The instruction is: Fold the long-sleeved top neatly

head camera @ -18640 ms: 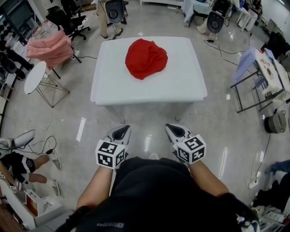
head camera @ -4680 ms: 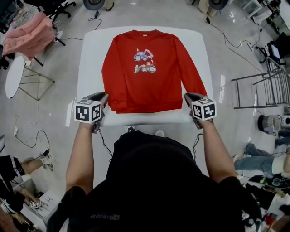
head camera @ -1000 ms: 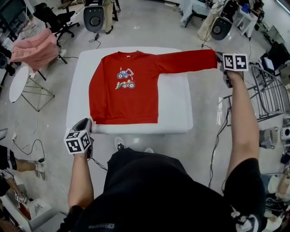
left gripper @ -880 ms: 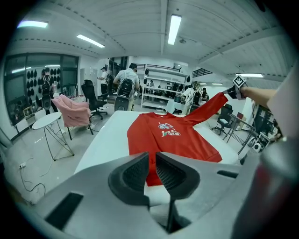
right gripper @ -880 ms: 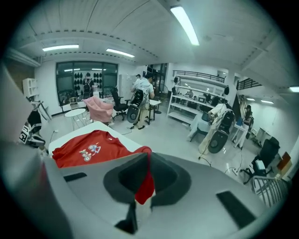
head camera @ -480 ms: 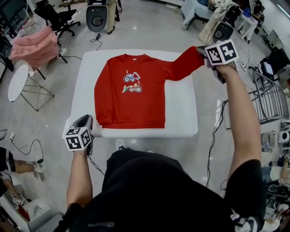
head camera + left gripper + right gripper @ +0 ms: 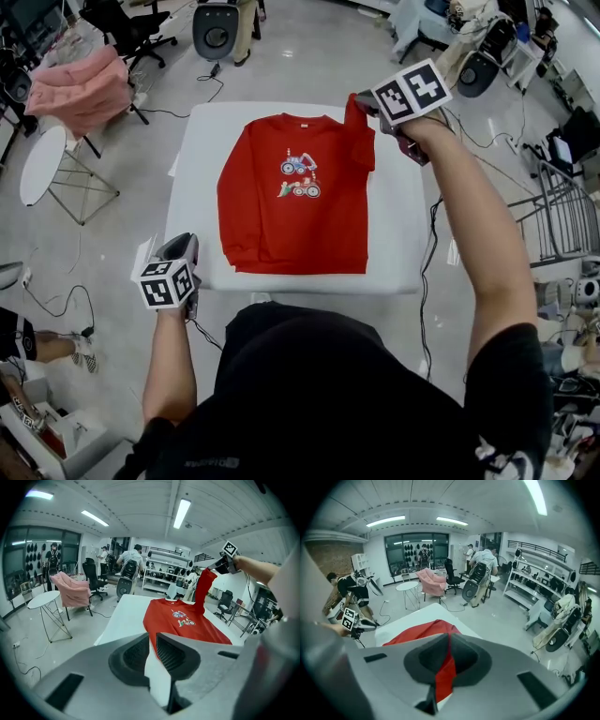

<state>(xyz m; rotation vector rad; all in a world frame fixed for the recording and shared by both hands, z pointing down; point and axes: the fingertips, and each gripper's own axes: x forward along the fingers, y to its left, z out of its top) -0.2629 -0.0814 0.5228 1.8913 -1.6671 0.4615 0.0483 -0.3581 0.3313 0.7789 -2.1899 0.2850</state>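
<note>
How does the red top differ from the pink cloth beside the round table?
The red long-sleeved top lies spread flat on the white table; the pink cloth hangs bunched over a stand. The red top has a print; the pink cloth looks plain. The right gripper holds the red top's sleeve; no gripper touches the pink cloth. Both are fabric.

We log bare white table (image 7: 398,230) as a wide strip right of the red top (image 7: 291,211) and a narrower one left of it. The right arm (image 7: 459,216) crosses above the wide strip, and the sleeve (image 7: 361,131) hangs from the right gripper (image 7: 364,101) at its far end. The left gripper (image 7: 190,240) sits at the near left corner beside open floor (image 7: 122,225). Farther out stand a round side table (image 7: 42,159), a pink-draped chair (image 7: 80,84), an office chair (image 7: 217,26), a metal rack (image 7: 562,211) and a floor cable (image 7: 422,291).
</note>
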